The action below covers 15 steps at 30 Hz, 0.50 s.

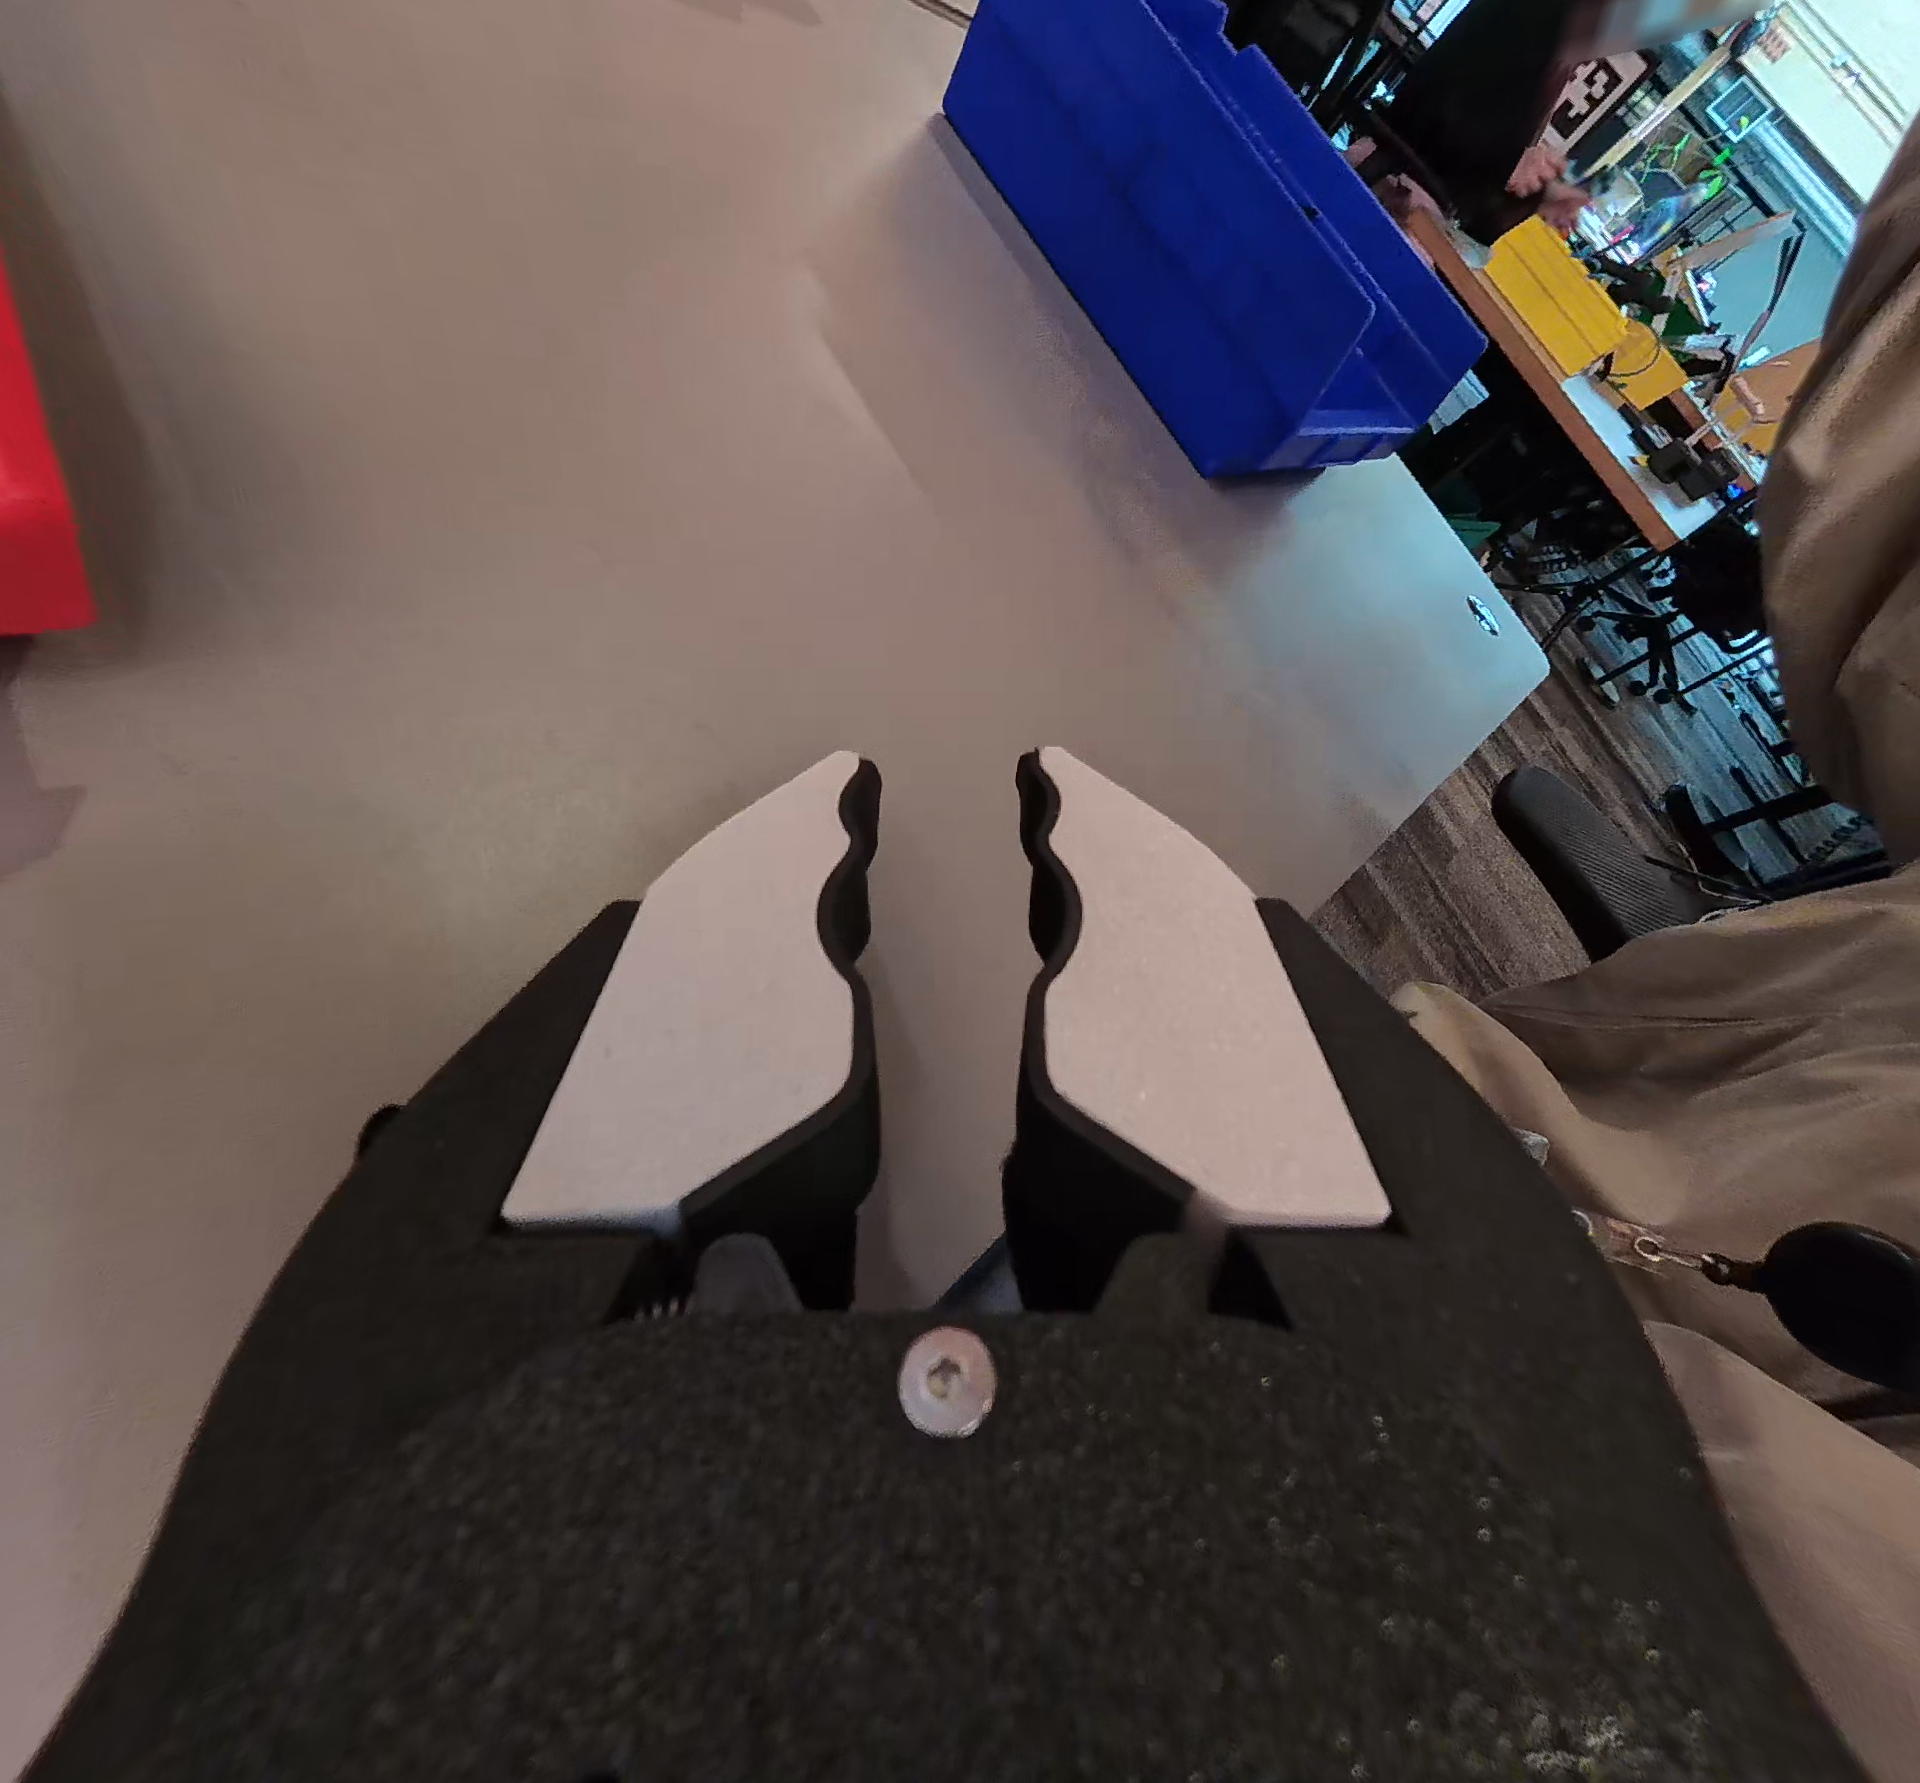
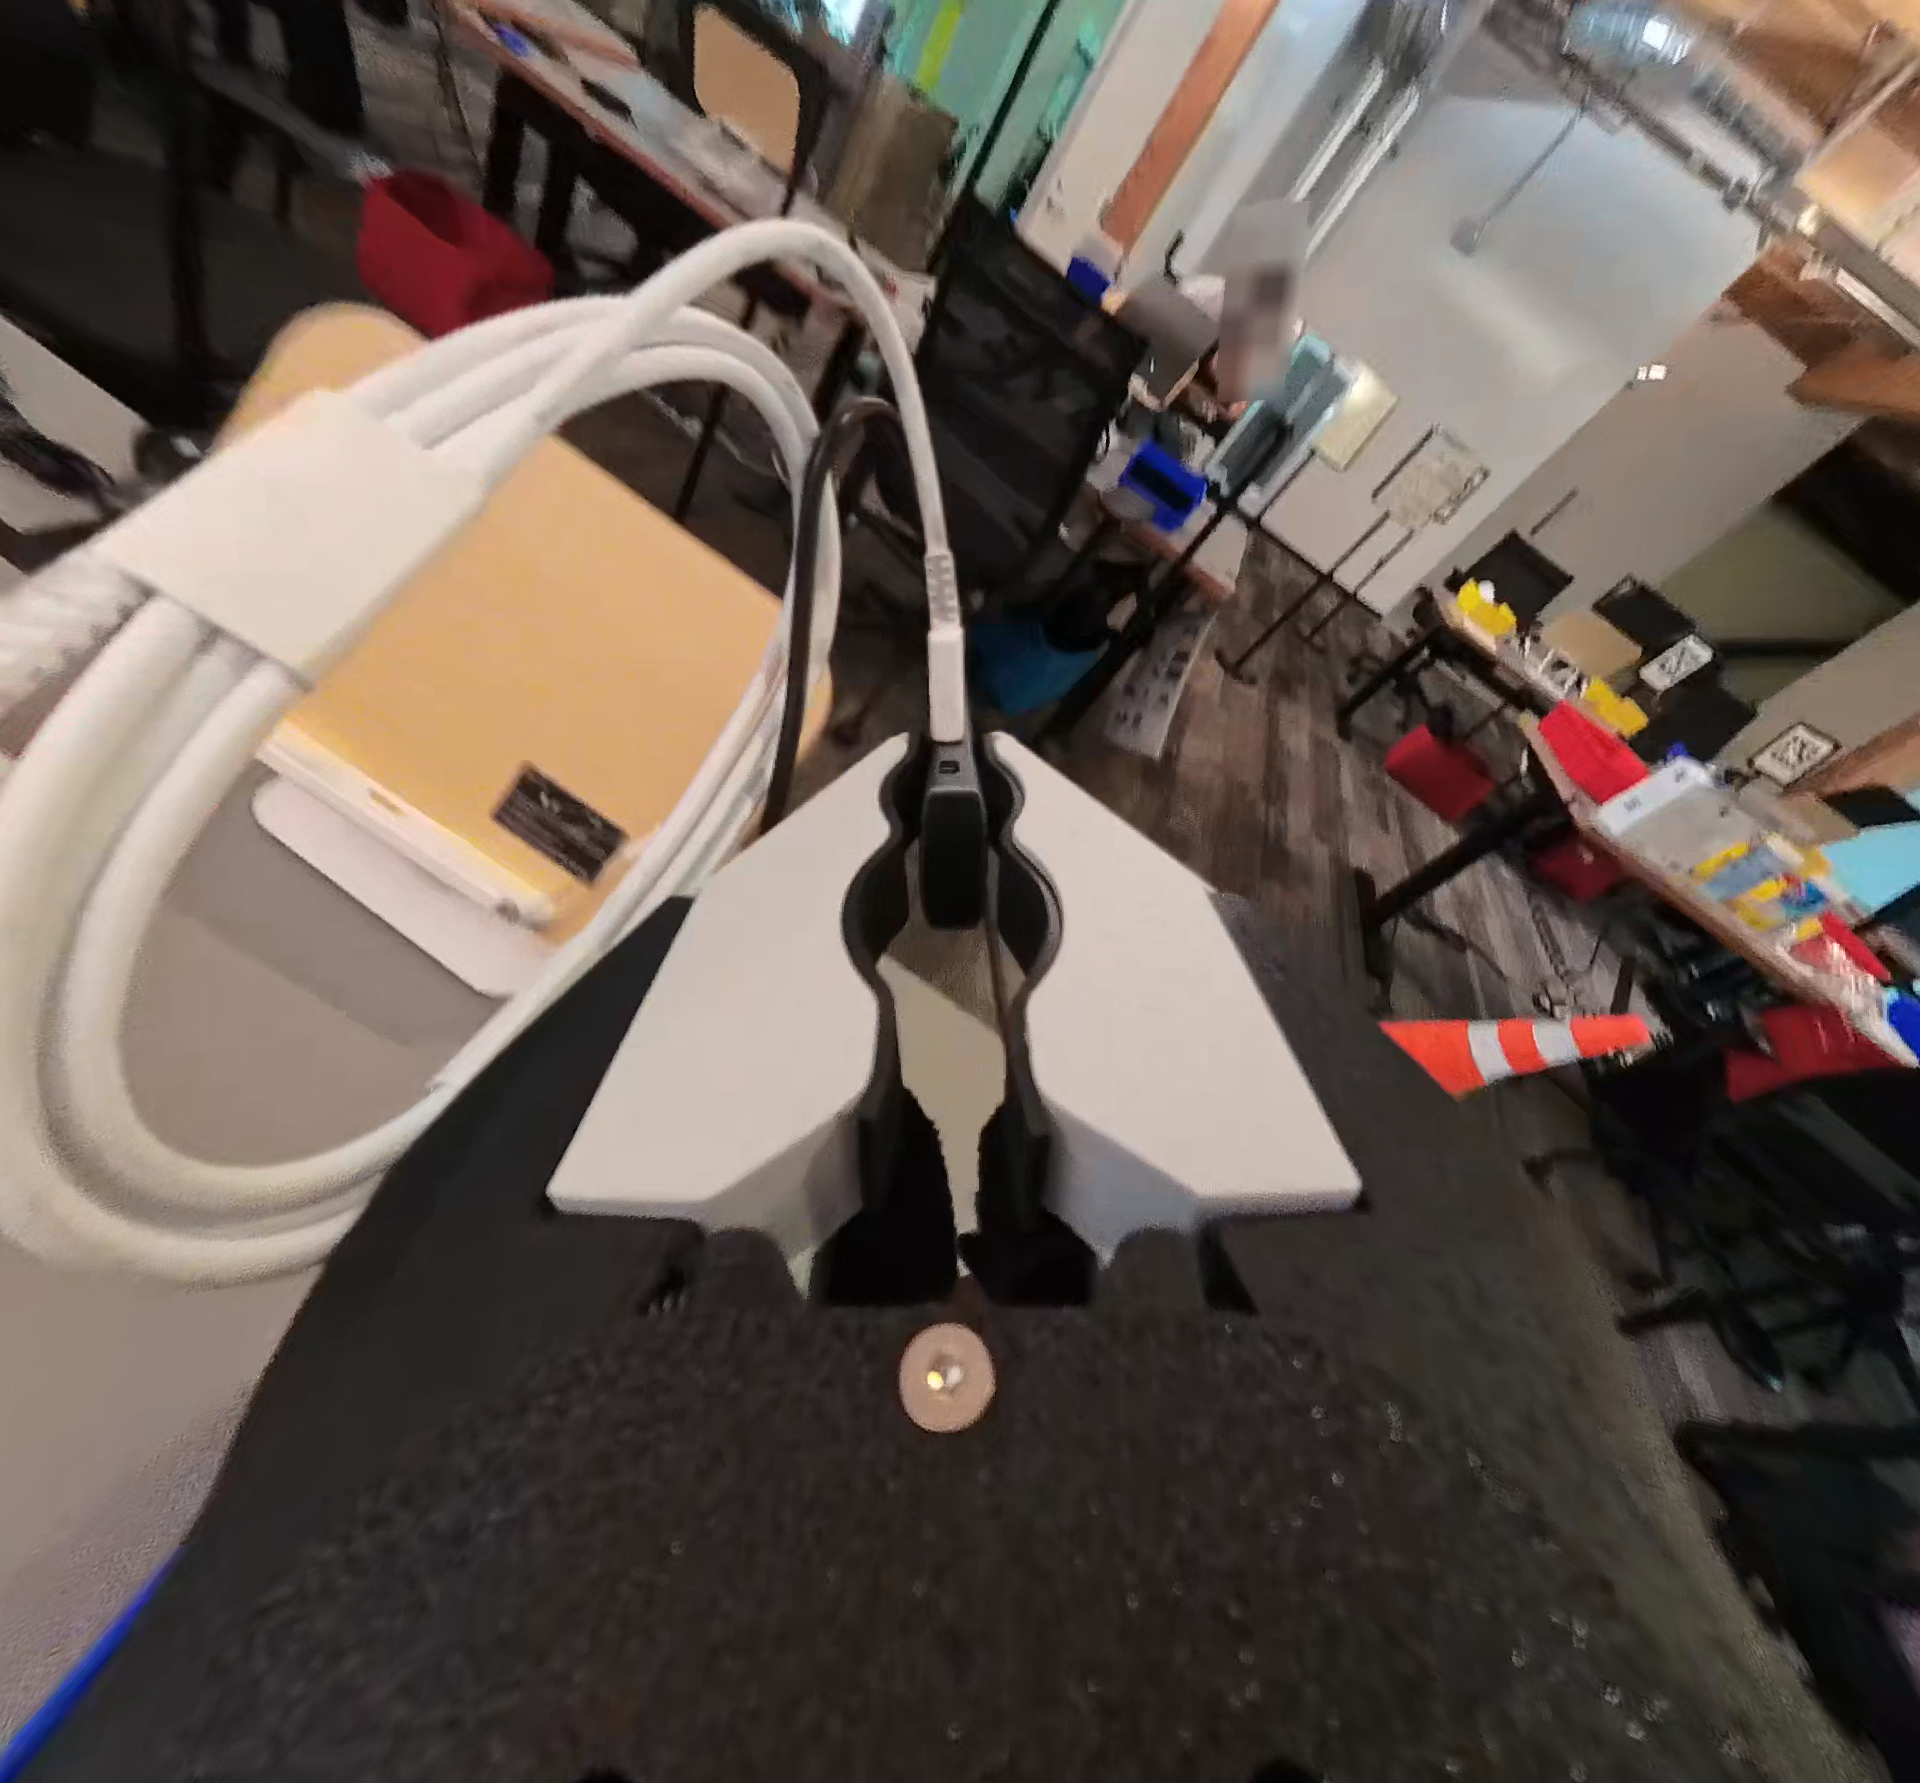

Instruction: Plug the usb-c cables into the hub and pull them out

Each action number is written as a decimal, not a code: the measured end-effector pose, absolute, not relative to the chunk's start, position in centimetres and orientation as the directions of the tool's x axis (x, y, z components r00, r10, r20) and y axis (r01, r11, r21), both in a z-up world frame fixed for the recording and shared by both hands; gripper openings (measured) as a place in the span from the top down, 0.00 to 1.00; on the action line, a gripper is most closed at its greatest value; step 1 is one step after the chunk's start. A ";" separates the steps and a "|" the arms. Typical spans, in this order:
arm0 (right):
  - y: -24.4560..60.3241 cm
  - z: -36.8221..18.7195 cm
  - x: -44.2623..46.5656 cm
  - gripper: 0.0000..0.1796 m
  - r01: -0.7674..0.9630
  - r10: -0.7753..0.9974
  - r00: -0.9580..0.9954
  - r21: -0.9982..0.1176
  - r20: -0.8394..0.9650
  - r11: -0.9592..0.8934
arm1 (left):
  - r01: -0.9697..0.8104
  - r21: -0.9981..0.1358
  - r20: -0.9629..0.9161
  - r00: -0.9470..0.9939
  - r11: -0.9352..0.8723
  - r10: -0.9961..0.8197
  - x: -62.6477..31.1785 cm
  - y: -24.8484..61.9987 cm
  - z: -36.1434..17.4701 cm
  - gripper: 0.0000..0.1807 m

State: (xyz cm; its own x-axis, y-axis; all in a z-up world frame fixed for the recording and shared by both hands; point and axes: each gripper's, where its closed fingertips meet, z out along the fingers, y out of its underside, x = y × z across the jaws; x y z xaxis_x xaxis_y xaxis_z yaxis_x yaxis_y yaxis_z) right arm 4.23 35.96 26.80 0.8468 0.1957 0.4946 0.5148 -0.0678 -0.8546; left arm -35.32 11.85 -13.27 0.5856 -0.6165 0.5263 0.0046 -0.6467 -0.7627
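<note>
Right gripper point(image 2: 948, 746) jaws pinching slim black hub point(image 2: 945, 845), white usb-c cable point(image 2: 948, 663) plugged in, light, coil floppy, grip rigid plug; left gripper point(image 1: 948, 772) spread, empty.

- In the left wrist view, the grey table point(image 1: 520, 434) lies bare ahead of the left gripper point(image 1: 948, 777), whose jaws stand apart with nothing between them.
- A blue bin point(image 1: 1195, 206) blocks the upper right of that view, near the table's far edge.
- A red object point(image 1: 31, 486) closes the left edge; a beige sleeve point(image 1: 1849, 590) fills the right edge.
- In the right wrist view, the coiled white cable point(image 2: 156, 902) hangs across the left half of the frame, just beside the right gripper point(image 2: 951, 746).
- The black hub point(image 2: 948, 850) fills the gap between that gripper's fingers, with the cable's white plug point(image 2: 948, 684) standing straight ahead of the tips.
</note>
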 end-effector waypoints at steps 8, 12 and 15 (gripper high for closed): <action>39.7 10.1 9.5 0.95 0.475 0.351 0.873 -0.752 0.338 -0.458 | -0.035 -0.737 0.534 0.583 -0.675 -0.613 -34.8 11.7 -14.3 0.86; 38.8 4.8 9.1 0.95 0.368 0.459 0.886 -0.699 0.064 -0.613 | -0.047 -0.736 0.527 0.587 -0.675 -0.614 -34.8 11.6 -14.5 0.86; 37.2 2.0 8.2 0.95 0.355 0.528 0.844 -0.643 -0.092 -0.679 | -0.042 -0.731 0.534 0.587 -0.682 -0.608 -34.9 11.6 -14.6 0.86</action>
State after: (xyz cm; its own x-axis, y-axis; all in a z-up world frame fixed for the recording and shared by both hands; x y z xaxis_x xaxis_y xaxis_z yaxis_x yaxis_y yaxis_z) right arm 8.24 37.23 1.98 0.8440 0.5284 -0.0919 0.3551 -0.6789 -0.6426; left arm -34.94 11.61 -14.59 0.5871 -0.6084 0.5339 -0.0419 -0.6816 -0.7306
